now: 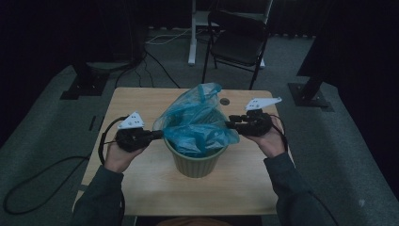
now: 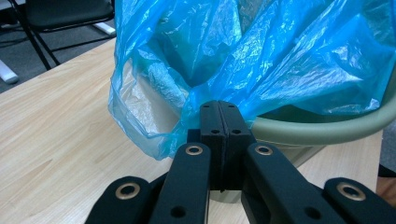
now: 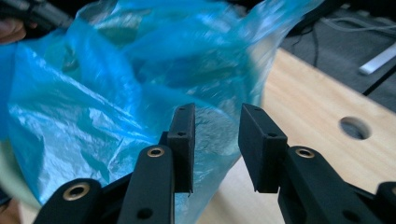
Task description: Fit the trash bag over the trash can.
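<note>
- At the middle of the table (image 1: 141, 188), a green bin (image 1: 195, 162) stood with a blue plastic bag (image 1: 197, 117) bunched in and above its mouth.
- The left gripper (image 2: 219, 123) was clamped shut on the bag's edge at the bin's left rim.
- The right gripper (image 3: 217, 140) stood open at the bag's right side, holding nothing.
- Judged from this, lining the bin was partway done: the bag sat inside, but its edge was not yet spread over the rim.

No text, label, brand, number or sign can be read on anything in these views; no lettering is made out.
</note>
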{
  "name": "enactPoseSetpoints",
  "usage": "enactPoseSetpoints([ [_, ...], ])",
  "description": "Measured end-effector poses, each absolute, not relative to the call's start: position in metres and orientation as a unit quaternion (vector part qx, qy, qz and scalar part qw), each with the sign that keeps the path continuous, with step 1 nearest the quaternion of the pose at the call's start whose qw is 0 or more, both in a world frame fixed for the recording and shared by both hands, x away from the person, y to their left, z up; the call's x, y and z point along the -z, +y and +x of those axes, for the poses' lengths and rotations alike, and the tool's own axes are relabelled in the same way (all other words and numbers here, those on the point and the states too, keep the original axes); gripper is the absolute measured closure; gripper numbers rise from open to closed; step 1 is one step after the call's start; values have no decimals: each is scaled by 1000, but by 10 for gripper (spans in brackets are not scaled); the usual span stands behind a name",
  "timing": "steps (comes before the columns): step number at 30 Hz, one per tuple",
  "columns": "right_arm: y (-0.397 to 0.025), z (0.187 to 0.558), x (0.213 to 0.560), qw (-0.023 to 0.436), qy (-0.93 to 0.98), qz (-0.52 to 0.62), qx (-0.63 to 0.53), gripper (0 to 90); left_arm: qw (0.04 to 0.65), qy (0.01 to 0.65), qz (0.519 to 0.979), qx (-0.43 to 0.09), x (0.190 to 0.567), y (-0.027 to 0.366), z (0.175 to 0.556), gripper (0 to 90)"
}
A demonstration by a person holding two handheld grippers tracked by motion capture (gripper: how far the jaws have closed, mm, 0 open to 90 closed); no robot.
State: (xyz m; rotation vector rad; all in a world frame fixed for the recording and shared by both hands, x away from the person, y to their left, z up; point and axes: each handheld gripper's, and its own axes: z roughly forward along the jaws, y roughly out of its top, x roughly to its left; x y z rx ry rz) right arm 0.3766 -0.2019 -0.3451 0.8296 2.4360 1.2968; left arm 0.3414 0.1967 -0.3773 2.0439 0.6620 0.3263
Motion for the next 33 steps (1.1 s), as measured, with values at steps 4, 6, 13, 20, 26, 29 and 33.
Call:
enactPoseSetpoints([
  [4, -203, 371, 352, 126, 844, 283, -438, 696, 469, 267, 833, -126, 378, 197, 337, 900],
  [6, -206, 365, 356, 120, 846, 285, -435, 751, 471, 267, 832, -123, 379, 197, 335, 900],
  [13, -214, 352, 359, 110, 849, 279, -436, 852, 477, 269, 829, -109, 385, 199, 330, 900],
  [20, -215, 344, 365, 101, 854, 271, -432, 892, 486, 266, 827, -96, 388, 199, 324, 900],
  [26, -214, 336, 369, 87, 860, 260, -431, 894, 489, 261, 828, -83, 393, 196, 315, 900],
  [29, -215, 333, 370, 82, 863, 255, -427, 894, 488, 260, 830, -75, 398, 194, 313, 900],
  [33, -215, 331, 373, 72, 866, 252, -425, 892, 487, 258, 832, -63, 404, 190, 314, 900],
])
